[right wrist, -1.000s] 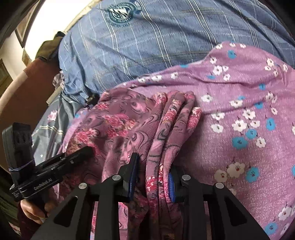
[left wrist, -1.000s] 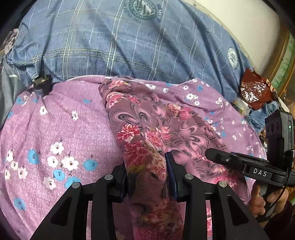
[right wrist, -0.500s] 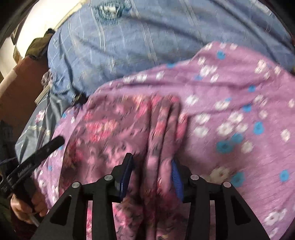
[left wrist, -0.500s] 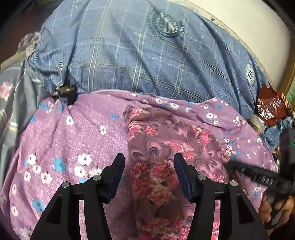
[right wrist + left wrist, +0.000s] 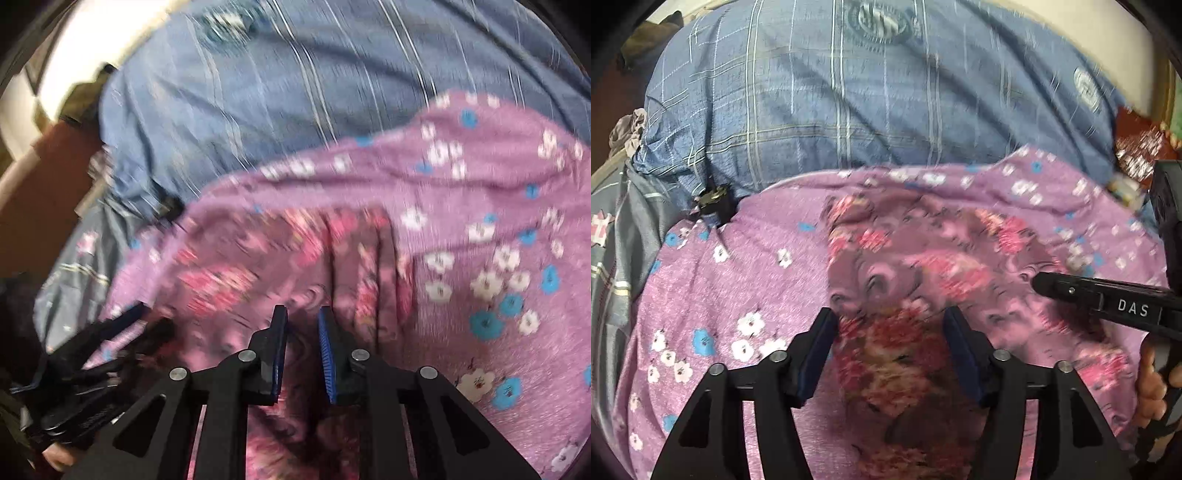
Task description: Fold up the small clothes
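Note:
A small mauve garment with red and pink flowers [image 5: 923,273] lies spread on a purple sheet with white and blue flowers [image 5: 713,302]. My left gripper [image 5: 890,317] is open wide above the garment's near edge and holds nothing. The garment also shows in the right wrist view [image 5: 258,266], blurred, bunched in folds at its right side. My right gripper [image 5: 302,317] hovers over it with the jaws a narrow gap apart and nothing between them. The right gripper appears at the right of the left wrist view [image 5: 1108,299], the left gripper at the lower left of the right wrist view [image 5: 122,332].
A big blue checked pillow [image 5: 849,96] lies behind the purple sheet. A grey striped cloth [image 5: 613,266] hangs at the left. A red foil packet [image 5: 1137,147] sits at the far right. A small dark clip [image 5: 714,199] lies at the sheet's back left edge.
Both grippers have let go of the garment and pulled back from it. The left jaws opened wide. The garment now lies flatter on the sheet.

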Motion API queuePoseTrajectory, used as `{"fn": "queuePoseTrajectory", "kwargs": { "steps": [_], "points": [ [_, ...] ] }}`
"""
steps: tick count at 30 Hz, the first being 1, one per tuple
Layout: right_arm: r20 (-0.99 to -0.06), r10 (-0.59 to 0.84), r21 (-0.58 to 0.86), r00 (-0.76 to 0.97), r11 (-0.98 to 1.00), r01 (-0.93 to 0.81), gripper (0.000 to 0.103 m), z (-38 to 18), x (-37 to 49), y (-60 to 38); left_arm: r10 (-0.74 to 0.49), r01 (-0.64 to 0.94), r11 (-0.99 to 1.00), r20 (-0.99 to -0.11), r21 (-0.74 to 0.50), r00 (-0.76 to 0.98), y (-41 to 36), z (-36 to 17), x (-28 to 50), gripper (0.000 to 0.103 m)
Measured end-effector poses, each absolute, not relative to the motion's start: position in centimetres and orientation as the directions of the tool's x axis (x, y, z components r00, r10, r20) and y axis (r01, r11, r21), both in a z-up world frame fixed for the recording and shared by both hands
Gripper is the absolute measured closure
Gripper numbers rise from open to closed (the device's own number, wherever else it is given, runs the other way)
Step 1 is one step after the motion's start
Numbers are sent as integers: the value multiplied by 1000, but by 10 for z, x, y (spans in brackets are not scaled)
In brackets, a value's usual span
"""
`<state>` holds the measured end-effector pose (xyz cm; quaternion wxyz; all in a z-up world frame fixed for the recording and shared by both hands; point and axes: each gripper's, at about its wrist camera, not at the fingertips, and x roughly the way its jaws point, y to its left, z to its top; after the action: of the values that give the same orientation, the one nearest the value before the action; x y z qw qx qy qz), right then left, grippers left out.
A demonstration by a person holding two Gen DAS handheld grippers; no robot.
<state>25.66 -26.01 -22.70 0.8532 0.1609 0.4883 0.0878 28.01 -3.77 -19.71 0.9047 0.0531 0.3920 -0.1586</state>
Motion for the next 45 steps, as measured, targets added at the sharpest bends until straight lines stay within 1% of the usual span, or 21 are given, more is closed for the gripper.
{"fn": "queuePoseTrajectory", "kwargs": {
  "steps": [2,4,6,7,8,13,16,20,22,23,24,25,27,30,31,34,40,45],
  "points": [
    [-803,323,384,501,923,22,87,-233,258,-265,-236,323,945,-768,-40,595,-39,-211,289,37],
    [-801,333,397,498,918,25,87,-233,259,-267,-268,302,947,-776,-105,571,-33,-218,297,33],
    [-800,325,385,504,923,16,86,-229,257,-267,-295,288,945,-777,-153,557,-28,-216,301,33],
    [-798,320,374,512,927,4,83,-226,255,-266,-298,283,946,-774,-160,559,-27,-215,301,33],
    [-793,318,368,520,930,-8,83,-223,253,-266,-296,283,946,-770,-157,564,-26,-213,301,35],
    [-734,359,381,576,920,-88,83,-197,255,-261,-318,318,937,-723,-143,613,-29,-197,286,36],
    [-719,375,368,585,920,-137,82,-186,270,-249,-330,319,935,-705,-154,628,-28,-192,278,35],
    [-761,311,264,570,950,-165,82,-193,299,-223,-291,324,941,-714,-95,637,-33,-199,276,35],
    [-800,204,169,564,979,-114,84,-209,313,-220,-258,332,942,-723,-43,641,-39,-204,278,35],
    [-826,179,160,534,984,-83,84,-222,319,-223,-237,333,943,-735,-16,636,-41,-208,281,32],
    [-850,195,189,489,980,-63,85,-236,325,-228,-224,337,941,-750,-1,622,-45,-214,285,31],
    [-840,225,229,494,972,-53,85,-241,327,-233,-230,347,938,-768,-11,598,-47,-220,291,31],
    [-834,249,264,492,964,-40,86,-237,327,-240,-261,332,941,-774,-70,576,-43,-221,299,28],
    [-823,250,271,511,962,-35,86,-227,318,-244,-301,301,942,-780,-152,549,-34,-218,307,28],
    [-821,249,269,513,962,-36,86,-224,313,-245,-302,293,943,-777,-159,551,-31,-217,308,28],
    [-799,244,262,549,964,-46,82,-205,294,-252,-294,286,946,-763,-149,576,-25,-212,306,30],
    [-776,296,279,557,953,-117,81,-180,249,-254,-292,280,949,-736,-144,611,-14,-202,292,30],
    [-782,307,273,543,951,-146,82,-174,217,-248,-254,273,957,-750,-102,611,-13,-203,286,30]
  ]
}}
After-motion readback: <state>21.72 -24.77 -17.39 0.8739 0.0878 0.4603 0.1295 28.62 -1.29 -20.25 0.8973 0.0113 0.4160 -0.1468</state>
